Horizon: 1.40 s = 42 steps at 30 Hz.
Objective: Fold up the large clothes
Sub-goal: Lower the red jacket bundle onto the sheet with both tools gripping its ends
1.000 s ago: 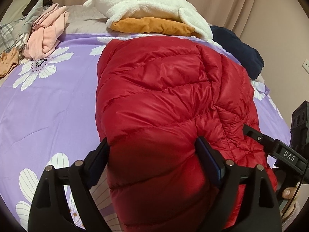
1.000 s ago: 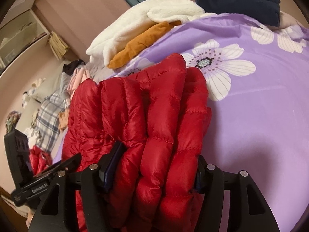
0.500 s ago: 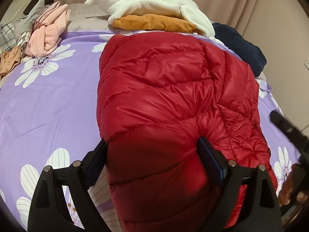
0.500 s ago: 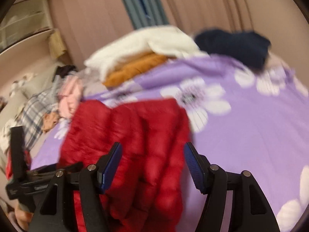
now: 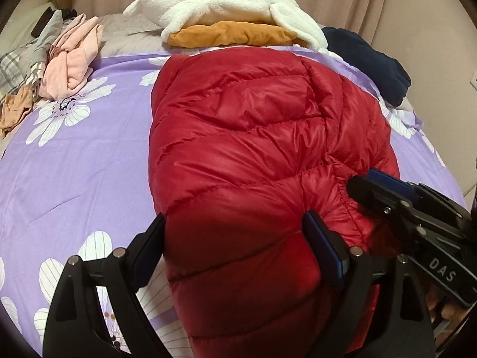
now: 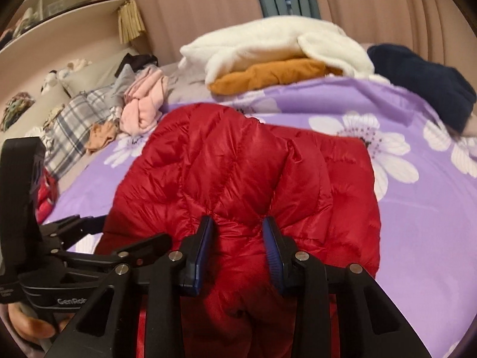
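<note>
A red puffer jacket (image 5: 238, 137) lies folded on the purple flowered bedsheet (image 5: 74, 164). My left gripper (image 5: 237, 247) stands wide, and its two pads press the sides of the jacket's thick near end. Seen from there, my right gripper (image 5: 369, 182) sits at the jacket's near right edge. In the right wrist view the right gripper (image 6: 237, 249) is closing. A narrow puckered fold of the red jacket (image 6: 244, 179) is pinched between its blue pads (image 6: 272, 250). A hand (image 6: 26, 325) holds the left gripper's handle at the lower left.
At the back of the bed a white fleece (image 5: 232, 6) lies on an orange garment (image 5: 232, 34), with a navy garment (image 5: 366, 59) to the right. A pink garment (image 5: 71, 56) and plaid clothes (image 6: 71, 119) are heaped at the left. Curtains hang behind; a shelf (image 6: 59, 9) stands far left.
The right gripper let go of the wide bunch of jacket, swung and rolled level, and has closed on a narrower fold at the near edge. The left gripper kept its hold and place.
</note>
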Tool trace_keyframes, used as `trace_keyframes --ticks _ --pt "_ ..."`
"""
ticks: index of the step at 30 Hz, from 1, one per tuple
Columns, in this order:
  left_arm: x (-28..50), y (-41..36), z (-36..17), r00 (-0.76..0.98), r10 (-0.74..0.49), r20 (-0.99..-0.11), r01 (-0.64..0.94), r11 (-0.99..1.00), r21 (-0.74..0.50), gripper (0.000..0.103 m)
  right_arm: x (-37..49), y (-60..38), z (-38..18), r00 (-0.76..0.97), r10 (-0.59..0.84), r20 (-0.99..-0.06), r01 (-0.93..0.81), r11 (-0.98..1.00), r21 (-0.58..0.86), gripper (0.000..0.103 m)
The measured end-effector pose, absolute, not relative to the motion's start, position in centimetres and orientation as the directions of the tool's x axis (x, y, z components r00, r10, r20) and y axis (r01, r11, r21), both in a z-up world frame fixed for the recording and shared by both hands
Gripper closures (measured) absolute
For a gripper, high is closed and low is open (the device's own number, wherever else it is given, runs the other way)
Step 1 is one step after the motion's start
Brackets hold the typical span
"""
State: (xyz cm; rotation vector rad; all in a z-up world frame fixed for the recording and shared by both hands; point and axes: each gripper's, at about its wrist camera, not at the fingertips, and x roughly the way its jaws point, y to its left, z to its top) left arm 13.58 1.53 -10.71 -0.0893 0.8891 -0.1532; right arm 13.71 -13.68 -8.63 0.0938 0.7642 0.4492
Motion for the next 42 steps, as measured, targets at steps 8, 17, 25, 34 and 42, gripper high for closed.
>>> trace_keyframes --ticks 8,17,25,34,42 --pt "14.0 1.3 -11.5 0.618 -0.167 -0.768 0.097 0.986 -0.137 0.014 13.6 -14.1 -10.0 0.618 0.443 -0.650 -0.340 0.896 0.286 0.068" --pt "13.4 1.8 -9.5 0.644 -0.180 -0.744 0.084 0.983 -0.165 0.020 13.6 -14.6 -10.0 0.624 0.458 -0.633 -0.330 0.889 0.318 0.068" --pt "14.4 1.5 -7.7 0.689 -0.155 -0.708 0.100 0.988 -0.119 0.037 13.6 -14.7 -10.1 0.623 0.464 -0.630 -0.317 0.886 0.340 0.069" --pt "17.2 1.1 -9.7 0.638 -0.128 -0.759 0.105 0.991 -0.079 0.039 13.8 -14.6 -10.2 0.624 0.449 -0.640 -0.318 0.894 0.316 0.069" --pt "17.4 1.0 -10.5 0.630 -0.127 -0.767 0.100 0.992 -0.082 0.037 14.0 -14.0 -10.4 0.627 0.427 -0.651 -0.318 0.904 0.287 0.069"
